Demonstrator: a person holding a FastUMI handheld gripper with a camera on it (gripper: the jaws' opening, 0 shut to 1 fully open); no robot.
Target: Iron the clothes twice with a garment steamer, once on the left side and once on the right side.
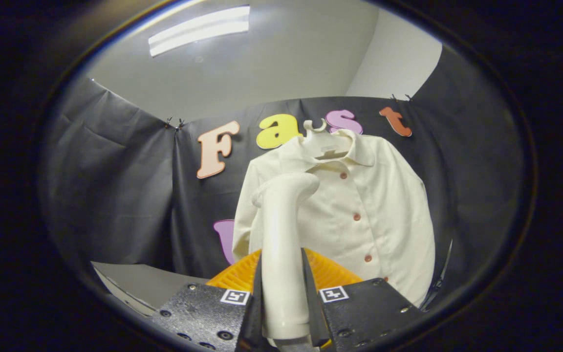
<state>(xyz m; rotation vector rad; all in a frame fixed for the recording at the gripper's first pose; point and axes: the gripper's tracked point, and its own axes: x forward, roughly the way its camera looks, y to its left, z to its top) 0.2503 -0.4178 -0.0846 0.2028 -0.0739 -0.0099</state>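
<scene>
A cream button-up shirt (359, 215) with reddish buttons hangs on a white hanger (316, 128) against the booth's black wall. My gripper (284, 288) is shut on the white garment steamer (281, 230), both fingers pressing on its handle. The steamer stands upright between the fingers, and its head rests against or just short of the shirt's left chest, below the collar. I cannot tell whether the head touches the fabric. The steamer hides part of the shirt's left front.
An orange ribbed object (328, 271) lies just beyond the fingers, below the shirt. A grey surface (140, 283) sits to the lower left. The black cloth wall (115, 186) closes the space behind and to both sides.
</scene>
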